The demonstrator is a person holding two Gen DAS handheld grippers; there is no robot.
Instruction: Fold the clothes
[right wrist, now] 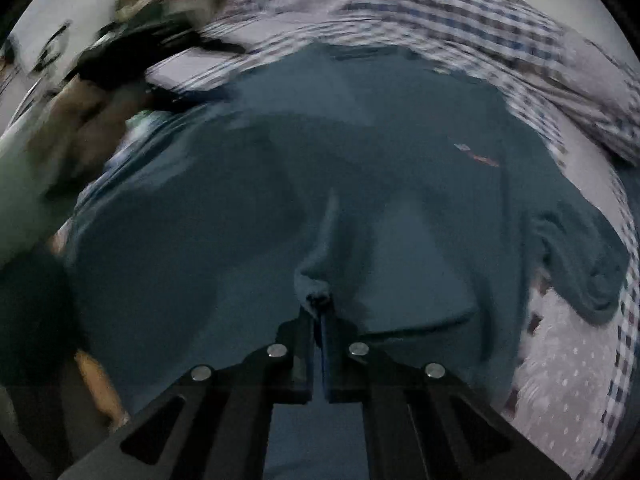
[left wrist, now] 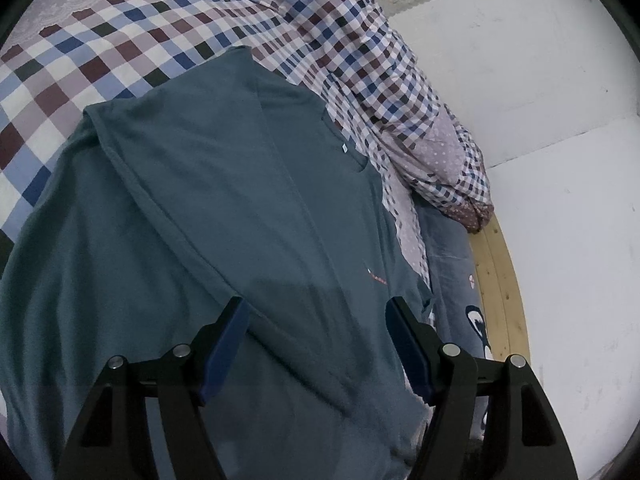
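On a bed covered with a checked patchwork sheet (left wrist: pixel 92 56) of white, blue and maroon squares lies a dark teal knit T-shirt (left wrist: pixel 224 184), spread out with one side folded over the body so that a hemmed edge runs diagonally across it. A small white label shows at its neckline, and a little red mark sits on the chest. The left gripper (left wrist: pixel 316 308) hovers just above the shirt's lower part, its blue-padded jaws spread wide with nothing between them. To the right, a rumpled checked quilt (left wrist: pixel 360 56) with a dotted lilac lining lies beside the shirt, next to the pale wooden bed rail (left wrist: pixel 504 280) and the white wall (left wrist: pixel 552 80).

In the blurred right wrist view, the right gripper (right wrist: pixel 319 304) has its jaws pressed together on a pinched ridge of the teal fabric, which rises into a small peak at the tips. A bunched sleeve (right wrist: pixel 580 256) of the shirt lies at the right.
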